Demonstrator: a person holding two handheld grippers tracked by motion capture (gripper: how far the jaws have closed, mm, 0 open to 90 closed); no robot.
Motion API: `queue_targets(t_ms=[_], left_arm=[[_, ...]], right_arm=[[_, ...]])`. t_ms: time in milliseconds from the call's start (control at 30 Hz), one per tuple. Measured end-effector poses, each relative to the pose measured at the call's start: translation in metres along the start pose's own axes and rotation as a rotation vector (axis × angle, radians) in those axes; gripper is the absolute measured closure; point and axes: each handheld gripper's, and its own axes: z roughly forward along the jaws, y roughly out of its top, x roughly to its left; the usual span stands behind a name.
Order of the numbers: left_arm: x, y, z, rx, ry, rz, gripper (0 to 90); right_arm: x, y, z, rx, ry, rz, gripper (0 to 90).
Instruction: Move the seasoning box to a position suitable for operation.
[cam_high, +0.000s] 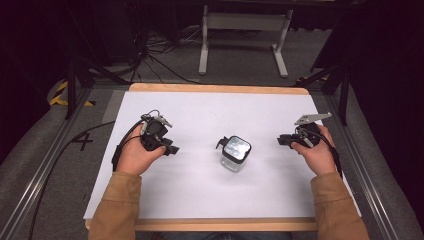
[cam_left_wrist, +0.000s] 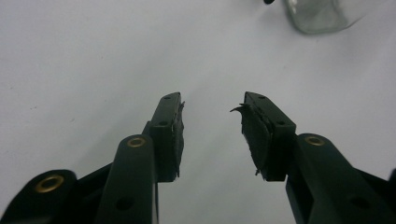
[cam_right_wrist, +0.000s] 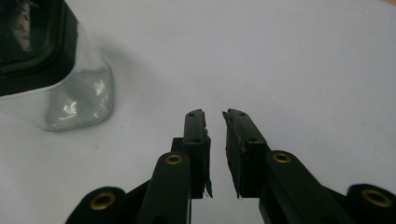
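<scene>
The left gripper (cam_left_wrist: 212, 105) looks along its two black jaws, which stand apart with only bare white table (cam_left_wrist: 93, 60) between them. The pads (cam_left_wrist: 254, 130) are worn, with frayed edges at the tips. Farther off, at the upper right edge, sits the bottom part of a clear jar (cam_left_wrist: 317, 16).

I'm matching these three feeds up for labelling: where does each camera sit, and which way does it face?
High view: above the person's side, looking forward and down; hands, tan sleeves, left gripper, right gripper.
Left gripper view: along its open jaws over the white table.
Right gripper view: along its narrowly parted jaws.
All three share the clear jar.
</scene>
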Motion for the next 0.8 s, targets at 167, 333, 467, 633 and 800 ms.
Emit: queue_targets(t_ms=[167, 333, 467, 633, 800], left_arm=[[-0.004, -0.004, -0.006, -0.015, 0.021, -0.003, 58.9], [-0.007, -0.014, -0.011, -0.025, 0.032, -0.01, 58.8], [-0.007, -0.025, -0.018, -0.042, 0.032, -0.03, 57.8], [-0.007, -0.034, -0.023, -0.053, 0.038, -0.05, 56.7], [-0.01, -0.035, -0.021, -0.049, 0.031, -0.046, 55.8]], right_arm=[[0.006, 0.002, 0.004, -0.043, 0.059, -0.024, 85.8], [0.016, 0.01, 0.015, -0.055, 0.125, -0.037, 89.6], [0.025, 0.017, 0.031, -0.036, 0.134, -0.067, 89.7], [0.036, 0.022, 0.05, -0.024, 0.159, -0.093, 89.4], [0.043, 0.022, 0.062, -0.03, 0.202, -0.101, 88.8]])
